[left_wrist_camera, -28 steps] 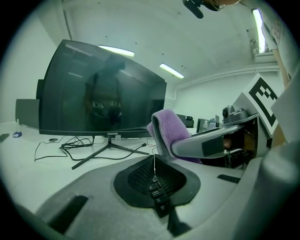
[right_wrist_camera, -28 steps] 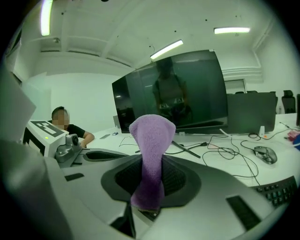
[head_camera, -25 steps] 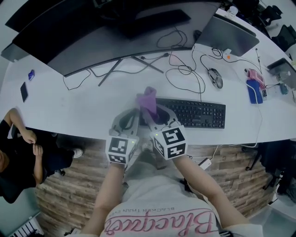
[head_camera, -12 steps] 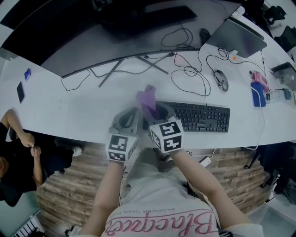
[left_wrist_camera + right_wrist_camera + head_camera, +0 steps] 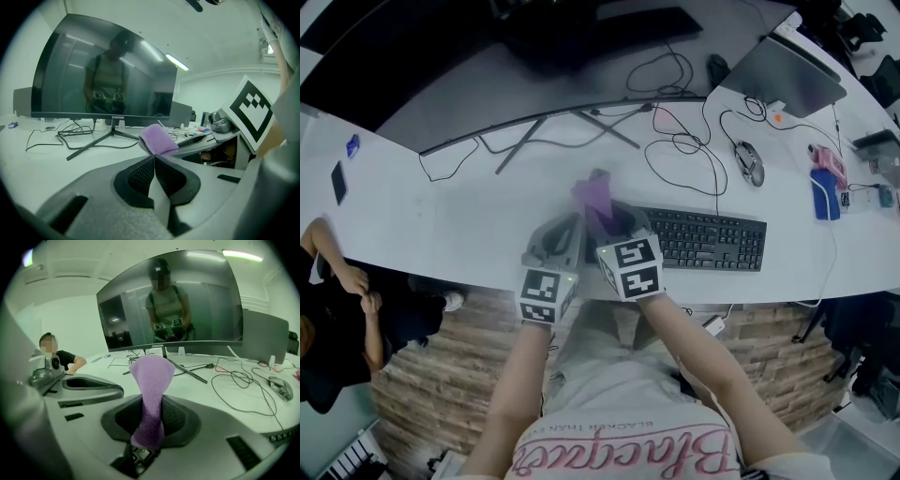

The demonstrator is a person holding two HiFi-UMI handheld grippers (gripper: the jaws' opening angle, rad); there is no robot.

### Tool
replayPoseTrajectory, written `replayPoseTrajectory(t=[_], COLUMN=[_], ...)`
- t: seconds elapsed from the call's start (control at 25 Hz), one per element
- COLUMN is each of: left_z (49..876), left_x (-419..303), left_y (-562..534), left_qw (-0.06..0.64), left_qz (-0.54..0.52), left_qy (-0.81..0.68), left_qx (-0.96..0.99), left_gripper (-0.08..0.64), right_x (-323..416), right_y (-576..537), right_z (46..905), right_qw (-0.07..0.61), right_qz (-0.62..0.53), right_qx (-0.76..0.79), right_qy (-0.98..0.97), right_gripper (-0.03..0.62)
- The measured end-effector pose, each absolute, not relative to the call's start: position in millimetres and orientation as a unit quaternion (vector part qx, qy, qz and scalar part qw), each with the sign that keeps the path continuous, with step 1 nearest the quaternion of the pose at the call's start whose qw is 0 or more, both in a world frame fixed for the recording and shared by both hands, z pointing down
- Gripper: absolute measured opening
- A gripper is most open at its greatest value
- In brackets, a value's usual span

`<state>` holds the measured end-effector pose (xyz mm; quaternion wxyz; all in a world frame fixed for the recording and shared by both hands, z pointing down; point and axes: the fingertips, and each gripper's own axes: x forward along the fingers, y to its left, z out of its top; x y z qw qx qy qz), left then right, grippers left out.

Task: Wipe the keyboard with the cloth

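A black keyboard (image 5: 712,240) lies near the front edge of the white desk (image 5: 441,220), and its corner shows in the right gripper view (image 5: 282,437). My right gripper (image 5: 611,217) hovers at the keyboard's left end, shut on a purple cloth (image 5: 594,195) that sticks up past the jaws (image 5: 151,380). My left gripper (image 5: 562,234) sits just to its left, shut with nothing between its jaws (image 5: 153,158). From the left gripper view the cloth (image 5: 158,139) shows just beyond the jaws.
A large curved monitor (image 5: 534,84) on a stand fills the back of the desk. Loose cables (image 5: 675,141), a mouse (image 5: 748,161), a laptop (image 5: 783,70) and blue and pink items (image 5: 822,183) lie to the right. A phone (image 5: 337,183) and a seated person (image 5: 328,309) are at the left.
The head view has shifted slightly. The right gripper's marker cube has moved a little forward over the desk edge with the cloth still held. The left gripper has barely moved.
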<state>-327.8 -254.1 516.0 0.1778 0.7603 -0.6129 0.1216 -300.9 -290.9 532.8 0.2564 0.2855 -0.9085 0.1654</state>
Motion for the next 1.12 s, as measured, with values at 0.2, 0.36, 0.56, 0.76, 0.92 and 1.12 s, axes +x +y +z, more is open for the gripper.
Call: replayPoseTrajectory(t=[0.2,0.36,0.56,0.76,0.92,1.12], left_z=[514.8,516.9,515.3,507.8,507.0,508.5], left_x=[-321.7,-312.5,-302.6,-286.2,-272.2,-252.7], left_y=[-258.8,-260.7,-262.7,-268.8,-272.2,-276.5], left_qw=[0.179,0.180,0.185,0.178,0.180,0.179], left_qz=[0.124,0.130,0.134,0.137,0.139,0.143], left_qy=[-0.623,-0.626,-0.636,-0.637,-0.637,-0.633], left_qx=[0.751,0.748,0.737,0.737,0.737,0.740], left_gripper=[0.008,0.008,0.008,0.008,0.008,0.008], right_x=[-297.8,-289.0,-276.3,-260.5,-245.7,-225.4], right_y=[-292.5,-295.6,-299.3,-304.2,-308.9,-315.1], right_z=[534.2,534.8,535.1,534.5,534.7,534.6], right_qw=[0.266,0.267,0.269,0.268,0.269,0.266], right_qz=[0.152,0.153,0.159,0.165,0.168,0.169], right_qx=[0.273,0.272,0.269,0.271,0.272,0.279], right_qy=[-0.912,-0.912,-0.911,-0.910,-0.909,-0.907], right_gripper=[0.089,0.089,0.089,0.089,0.089,0.089])
